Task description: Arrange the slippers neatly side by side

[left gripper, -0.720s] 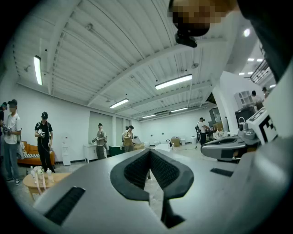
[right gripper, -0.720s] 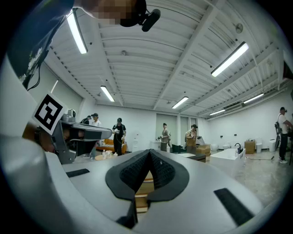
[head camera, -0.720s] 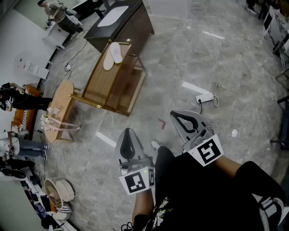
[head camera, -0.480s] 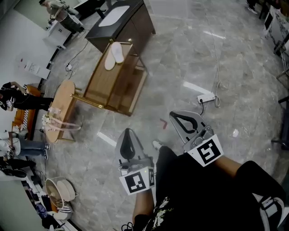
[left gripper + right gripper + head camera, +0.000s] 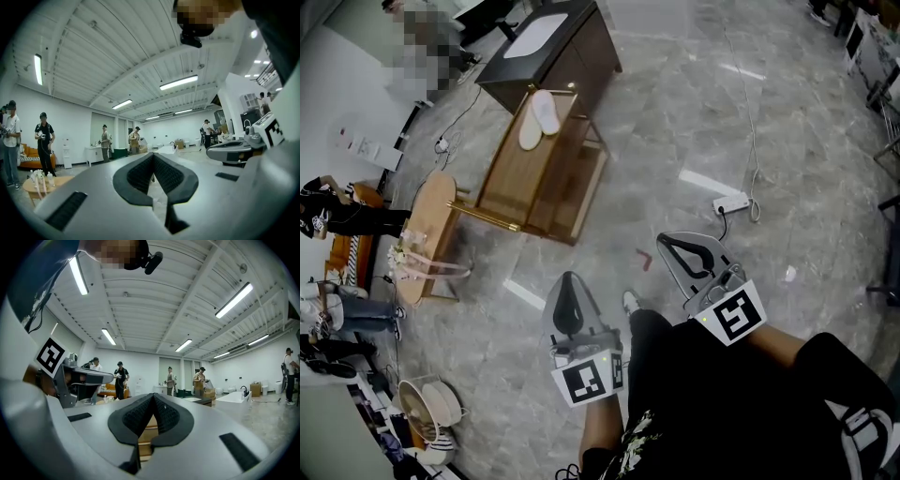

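Note:
Two pale slippers (image 5: 538, 117) lie close together on top of a wooden rack (image 5: 546, 167) far ahead on the floor in the head view. My left gripper (image 5: 567, 282) is held low near my body, jaws shut with nothing between them. My right gripper (image 5: 667, 242) sits beside it to the right, also shut and empty. Both point toward the rack, well short of it. In the left gripper view the left gripper (image 5: 153, 157) aims level across the room. In the right gripper view the right gripper (image 5: 152, 397) does too, with the rack's wood (image 5: 146, 433) showing below its tips.
A dark cabinet with a white basin (image 5: 546, 42) stands behind the rack. A small round wooden table (image 5: 422, 232) is to the left, a basket (image 5: 427, 406) lower left. A power strip and cable (image 5: 733, 202) lie on the marble floor. Several people (image 5: 44, 145) stand around the room.
The head view has shifted slightly; the rack and slippers sit a little farther right and lower in frame. Both grippers stay shut and hold their places.

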{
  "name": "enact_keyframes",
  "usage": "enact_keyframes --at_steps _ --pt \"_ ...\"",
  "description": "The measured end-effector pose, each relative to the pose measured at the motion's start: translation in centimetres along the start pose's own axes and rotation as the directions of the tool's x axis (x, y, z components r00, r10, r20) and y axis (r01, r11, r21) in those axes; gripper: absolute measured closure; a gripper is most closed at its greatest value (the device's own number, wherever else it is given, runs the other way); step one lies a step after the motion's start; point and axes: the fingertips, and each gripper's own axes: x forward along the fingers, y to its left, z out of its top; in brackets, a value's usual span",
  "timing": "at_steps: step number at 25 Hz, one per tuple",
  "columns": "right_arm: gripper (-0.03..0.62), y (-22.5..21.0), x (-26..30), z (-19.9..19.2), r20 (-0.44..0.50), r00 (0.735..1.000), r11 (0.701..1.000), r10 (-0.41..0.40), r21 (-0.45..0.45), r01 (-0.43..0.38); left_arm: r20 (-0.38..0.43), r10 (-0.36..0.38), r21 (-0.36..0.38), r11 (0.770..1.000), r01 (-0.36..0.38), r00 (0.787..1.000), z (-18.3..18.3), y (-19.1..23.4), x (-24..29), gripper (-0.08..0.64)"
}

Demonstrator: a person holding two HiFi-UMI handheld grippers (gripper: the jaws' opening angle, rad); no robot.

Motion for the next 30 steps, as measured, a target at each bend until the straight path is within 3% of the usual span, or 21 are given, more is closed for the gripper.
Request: enact_keyframes --at_steps 17,30 --pt "0.597 1.9 8.2 0.5 -0.004 1.0 0.999 -0.017 -0.042 0.016 0.01 -0.008 -0.021 1.0 0.008 1.0 -0.4 8.2 4.0 0.558" --pt "0.597 4.6 12.9 0.4 -0.013 0.996 0.995 -0.087 -0.055 0.087 0.026 -0.097 -0.016 0.995 0.098 0.995 -0.7 13.3 6.3 0.558"
